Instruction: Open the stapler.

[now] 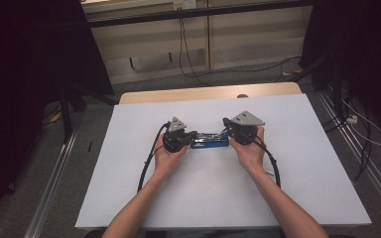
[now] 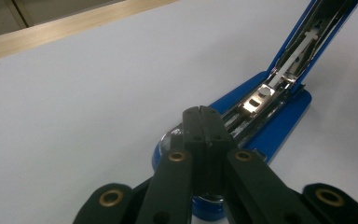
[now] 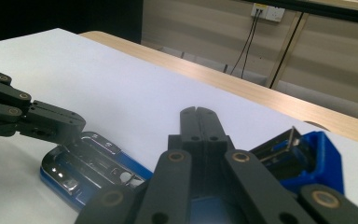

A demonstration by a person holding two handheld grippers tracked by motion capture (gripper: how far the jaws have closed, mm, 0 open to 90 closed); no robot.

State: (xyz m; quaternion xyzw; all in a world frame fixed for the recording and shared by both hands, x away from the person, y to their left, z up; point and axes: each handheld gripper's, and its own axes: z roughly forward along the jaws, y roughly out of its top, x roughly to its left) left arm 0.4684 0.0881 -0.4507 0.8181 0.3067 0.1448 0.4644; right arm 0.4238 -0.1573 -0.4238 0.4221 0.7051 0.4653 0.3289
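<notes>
Forearms come in from the bottom of the high view, one hand on each tool, and both meet at a blue stapler (image 1: 209, 141) lying in the middle of the white table top (image 1: 297, 188). On the left gripper (image 1: 192, 135) the black jaws are pressed together with nothing between them, their tips bearing down on the stapler's base end; in its own view that left gripper (image 2: 200, 111) sits over the blue base while the upper arm of the stapler (image 2: 279, 100) swings up and away, the metal staple channel bare. Over at the right gripper (image 1: 225, 122) the jaws are likewise closed on nothing (I see no pinch on the stapler), and from its camera the right gripper (image 3: 199, 112) stands just beside the raised blue head (image 3: 307, 158). My guess is the opening is done or nearly so, with loading or closing to follow. Room is generous: white surface lies bare on every side, the wooden table edge (image 1: 208, 92) well beyond, and the near edge far from the stapler.
</notes>
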